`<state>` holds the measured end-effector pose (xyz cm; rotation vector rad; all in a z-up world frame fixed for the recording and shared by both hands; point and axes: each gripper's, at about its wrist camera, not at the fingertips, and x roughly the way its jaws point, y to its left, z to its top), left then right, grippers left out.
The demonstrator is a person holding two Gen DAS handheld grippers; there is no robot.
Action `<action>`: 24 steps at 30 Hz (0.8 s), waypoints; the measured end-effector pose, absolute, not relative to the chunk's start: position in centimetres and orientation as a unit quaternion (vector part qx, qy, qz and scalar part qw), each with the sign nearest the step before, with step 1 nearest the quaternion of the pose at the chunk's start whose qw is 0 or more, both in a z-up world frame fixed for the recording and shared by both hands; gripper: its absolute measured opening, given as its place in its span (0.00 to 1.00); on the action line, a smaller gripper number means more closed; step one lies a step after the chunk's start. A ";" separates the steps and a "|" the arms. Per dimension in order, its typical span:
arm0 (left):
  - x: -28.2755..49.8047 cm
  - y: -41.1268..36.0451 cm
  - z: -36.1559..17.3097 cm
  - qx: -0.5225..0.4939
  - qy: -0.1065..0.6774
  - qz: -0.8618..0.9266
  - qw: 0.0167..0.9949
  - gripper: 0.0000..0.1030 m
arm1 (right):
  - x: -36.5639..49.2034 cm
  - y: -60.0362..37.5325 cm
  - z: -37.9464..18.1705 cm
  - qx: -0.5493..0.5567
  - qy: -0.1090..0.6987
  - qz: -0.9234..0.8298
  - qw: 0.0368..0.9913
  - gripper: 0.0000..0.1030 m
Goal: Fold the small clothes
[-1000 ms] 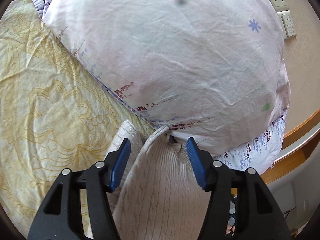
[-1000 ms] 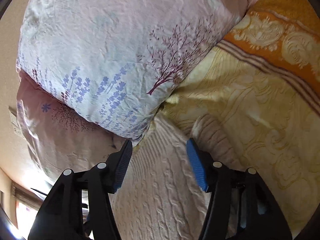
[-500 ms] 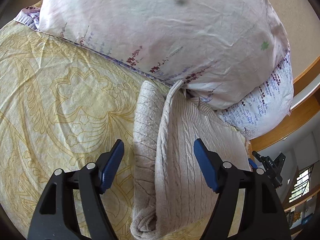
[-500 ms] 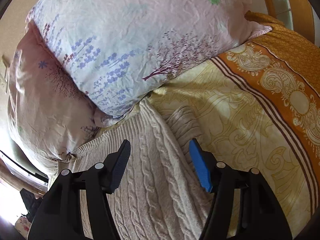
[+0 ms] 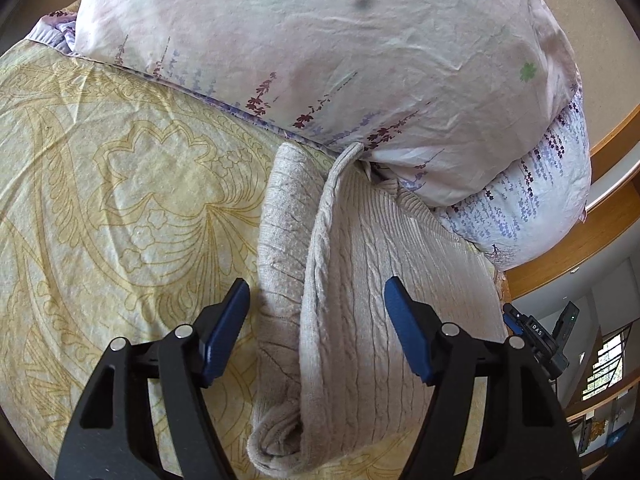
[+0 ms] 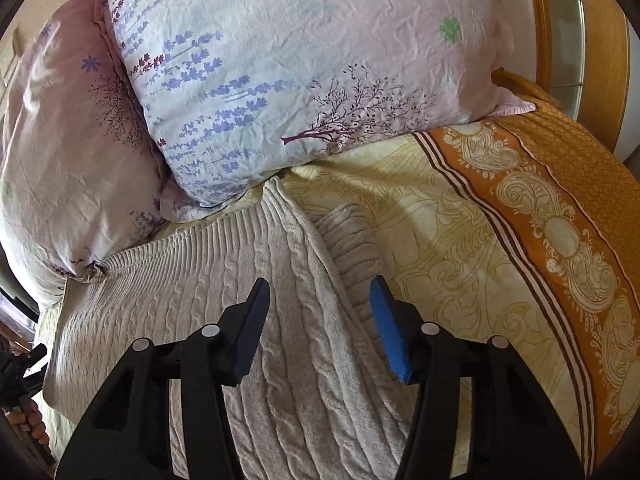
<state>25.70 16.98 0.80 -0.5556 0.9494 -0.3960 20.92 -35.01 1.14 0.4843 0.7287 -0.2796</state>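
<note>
Knit sweater lies lengthwise toward the pillows — frame centre. Left gripper straddles its folded edge; right gripper too. Both jaws just narrowed, gripping nothing.

1. The left hand-held gripper now hangs back from the pillows; a second ago its tips sat right at the sweater's far end under them.
2. Its view now takes in the sweater's folded left edge and rolled sleeve, which were mostly out of frame before.
3. Its jaws have just been closing a little, after widening; the sweater lies below them, unpinched.
4. The right hand-held gripper has likewise drawn back and rolled, so more of the sweater and the bedspread's orange border shows.
5. Its jaws have just been closing, not pressing the knit.
</note>
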 end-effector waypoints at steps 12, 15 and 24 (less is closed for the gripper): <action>20.7 15.1 2.4 -0.147 0.419 -0.192 0.875 0.43 | 18.3 -35.2 0.7 0.205 0.362 -0.120 0.901 0.42; 20.6 14.5 2.1 -0.133 0.423 -0.192 0.875 0.43 | 17.9 -34.4 0.1 0.179 0.375 -0.112 0.903 0.30; 20.6 15.0 1.5 -0.147 0.437 -0.184 0.868 0.17 | 16.4 -33.8 0.8 0.158 0.350 -0.102 0.918 0.11</action>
